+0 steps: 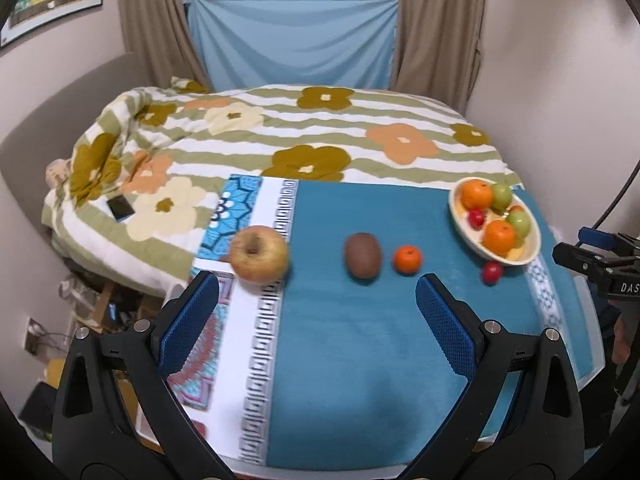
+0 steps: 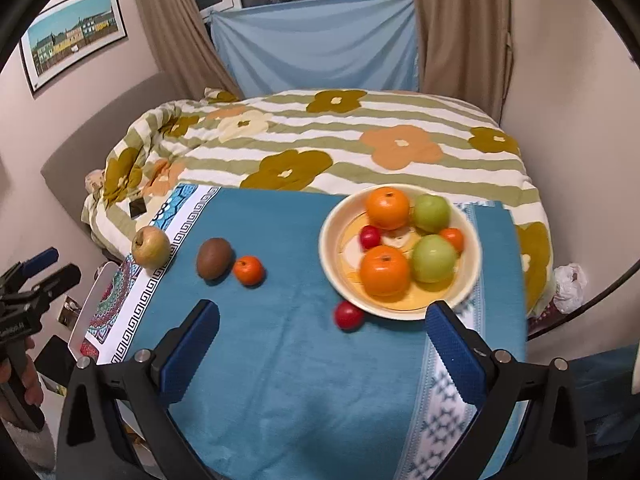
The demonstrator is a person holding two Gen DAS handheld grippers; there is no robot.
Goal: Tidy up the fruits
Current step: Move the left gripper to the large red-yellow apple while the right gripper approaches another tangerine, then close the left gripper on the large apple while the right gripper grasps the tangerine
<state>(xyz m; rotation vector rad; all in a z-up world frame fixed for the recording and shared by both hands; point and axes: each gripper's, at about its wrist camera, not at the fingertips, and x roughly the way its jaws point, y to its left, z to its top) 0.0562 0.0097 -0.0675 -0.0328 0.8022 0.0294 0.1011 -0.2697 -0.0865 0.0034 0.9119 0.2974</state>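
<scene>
Left wrist view: I see my left gripper (image 1: 316, 292) with both blue pads spread wide, nothing between them. It hangs over the blue cloth (image 1: 360, 340). Taking the bowl (image 1: 532, 248) as landmark: the bowl sits at the cloth's far right and holds oranges, green apples and small red fruit. A red cherry tomato (image 1: 493, 273) lies on the cloth, touching or just beside the bowl's near rim; I cannot tell which. A mandarin (image 1: 407, 259) lies left of the bowl, a kiwi (image 1: 363, 255) just beside it further left, and a yellow apple (image 1: 259, 254) well left of the bowl on the cloth's patterned border. My right gripper (image 1: 576, 260) shows at the edge, right of the bowl.

Right wrist view: my right gripper (image 2: 322, 320) is spread open and empty, its right pad near the bowl (image 2: 332, 264). The cherry tomato (image 2: 348, 315) lies at the bowl's near-left rim. Mandarin (image 2: 249, 269), kiwi (image 2: 214, 258) and apple (image 2: 151, 247) run leftward from the bowl
</scene>
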